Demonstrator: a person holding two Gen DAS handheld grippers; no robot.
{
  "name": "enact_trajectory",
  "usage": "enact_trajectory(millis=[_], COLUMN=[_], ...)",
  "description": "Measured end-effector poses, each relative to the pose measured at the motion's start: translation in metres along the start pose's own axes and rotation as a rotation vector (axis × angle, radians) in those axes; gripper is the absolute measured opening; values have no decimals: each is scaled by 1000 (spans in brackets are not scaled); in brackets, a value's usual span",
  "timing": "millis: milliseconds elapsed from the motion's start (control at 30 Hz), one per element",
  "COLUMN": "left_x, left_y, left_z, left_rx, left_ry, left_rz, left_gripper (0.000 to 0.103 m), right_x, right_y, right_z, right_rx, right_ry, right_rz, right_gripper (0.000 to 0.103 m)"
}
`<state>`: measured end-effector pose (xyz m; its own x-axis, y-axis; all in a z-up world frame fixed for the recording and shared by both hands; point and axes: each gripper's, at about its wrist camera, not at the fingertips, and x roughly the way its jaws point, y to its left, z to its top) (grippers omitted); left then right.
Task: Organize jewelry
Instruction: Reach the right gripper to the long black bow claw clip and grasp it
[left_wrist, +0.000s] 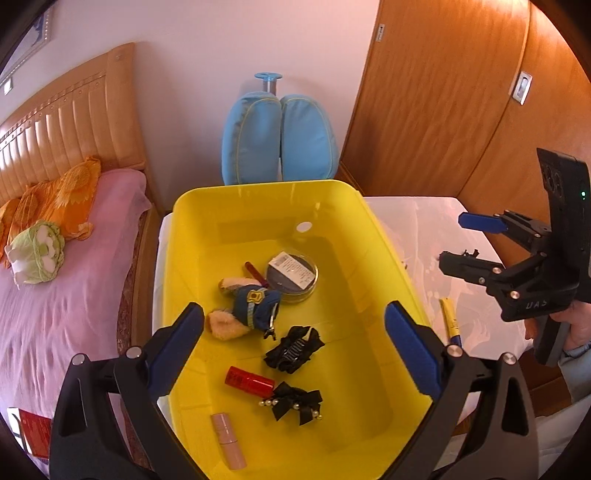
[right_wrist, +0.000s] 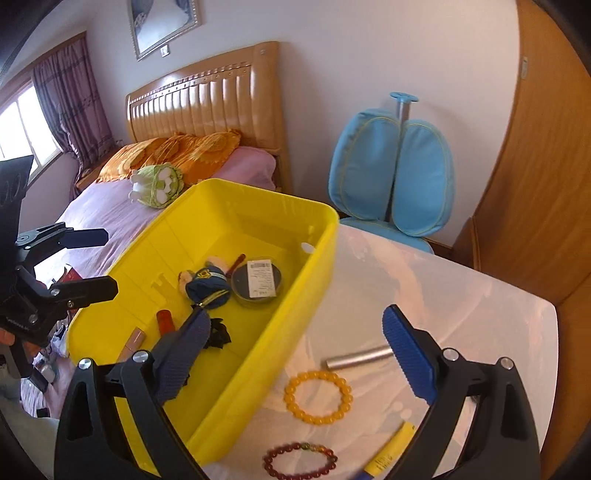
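One white table (right_wrist: 461, 302), wooden bed (right_wrist: 207, 99)

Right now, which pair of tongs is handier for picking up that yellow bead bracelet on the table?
Probably the right tongs: open and empty, with the yellow bead bracelet lying on the white table right between their tips. The left tongs, also open, hang over the yellow bin instead.

Beyond the jaws stands a pale wall (right_wrist: 351, 48) with a framed picture (right_wrist: 164, 26). Left of them, a bed (left_wrist: 55, 288) with a wooden headboard (right_wrist: 207, 107), pink sheet and orange pillows (right_wrist: 173, 151). Ahead, a blue chair (right_wrist: 391, 177); right, wooden wardrobe doors (left_wrist: 443, 103). Far left, a bright window (right_wrist: 26, 129) with purple curtains (right_wrist: 70, 96).
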<state>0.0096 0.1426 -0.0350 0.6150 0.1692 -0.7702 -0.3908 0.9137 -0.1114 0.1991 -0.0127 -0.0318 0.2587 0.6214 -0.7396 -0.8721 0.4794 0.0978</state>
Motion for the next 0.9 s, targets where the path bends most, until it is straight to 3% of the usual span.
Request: enact_trajectory(millis=[300, 600, 900], left_x=[18, 38, 79], left_y=[-62, -132, -197], left_z=[18, 25, 30], left_rx=[144, 312, 421], left_ry=[28, 63, 159], left_rz=[-87, -198, -284], left_gripper=[96, 96, 96], right_x=[-48, -67, -61], right_y=[-58, -106, -138], right_z=[-55, -119, -148], right_rx=[199, 391, 450], right_ry=[-7, 37, 87], right_rz=[-87, -178, -230], right_gripper=[96, 96, 96])
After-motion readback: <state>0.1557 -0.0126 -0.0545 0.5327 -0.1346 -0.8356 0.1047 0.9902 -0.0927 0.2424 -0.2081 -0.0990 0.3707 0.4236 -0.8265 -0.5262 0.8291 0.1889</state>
